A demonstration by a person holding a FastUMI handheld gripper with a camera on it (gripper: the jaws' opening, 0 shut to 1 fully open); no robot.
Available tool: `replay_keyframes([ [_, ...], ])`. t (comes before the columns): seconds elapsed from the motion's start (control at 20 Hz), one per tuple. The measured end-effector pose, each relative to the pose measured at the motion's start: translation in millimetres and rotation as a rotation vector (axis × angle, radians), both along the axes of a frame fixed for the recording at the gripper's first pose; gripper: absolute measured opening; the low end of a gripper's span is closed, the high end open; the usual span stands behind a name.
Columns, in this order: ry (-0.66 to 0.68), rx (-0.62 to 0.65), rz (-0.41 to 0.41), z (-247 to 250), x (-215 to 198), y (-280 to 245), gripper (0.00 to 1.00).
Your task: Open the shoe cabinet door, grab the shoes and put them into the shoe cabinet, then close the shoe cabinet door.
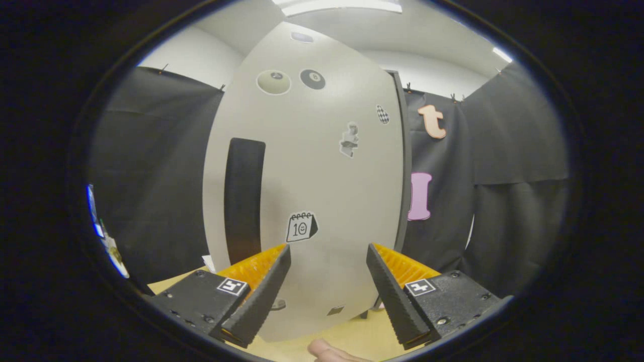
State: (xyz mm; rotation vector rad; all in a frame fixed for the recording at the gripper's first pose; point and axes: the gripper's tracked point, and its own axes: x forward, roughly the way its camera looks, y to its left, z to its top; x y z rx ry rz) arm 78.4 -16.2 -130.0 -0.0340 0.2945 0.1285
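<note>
A pale grey shoe cabinet door (312, 176) with several stickers stands shut right ahead of my gripper (328, 250). A tall black handle strip (244, 193) runs down the door's left side, just above and beyond my left finger. The fingers are spread apart and hold nothing; the door face lies between and beyond them. A dark edge of the cabinet (404, 166) shows along the door's right side.
Black cloth walls (508, 166) hang to both sides of the cabinet. A light wooden floor (352, 334) lies below the door. A person's fingertip (327, 350) shows just beneath the fingers.
</note>
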Motion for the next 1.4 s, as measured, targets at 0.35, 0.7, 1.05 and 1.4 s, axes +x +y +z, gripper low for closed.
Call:
replay_keyframes([
  [0.35,0.034,0.06,-0.016,-7.8,-21.1,10.1,0.99],
  [0.7,0.065,0.116,-0.014,-17.8,-49.7,11.9,0.99],
  [1.05,0.028,0.037,-0.082,-16.2,-72.2,-17.4,0.99],
  [1.4,-0.045,0.013,-0.112,2.5,-87.7,-25.5,0.99],
])
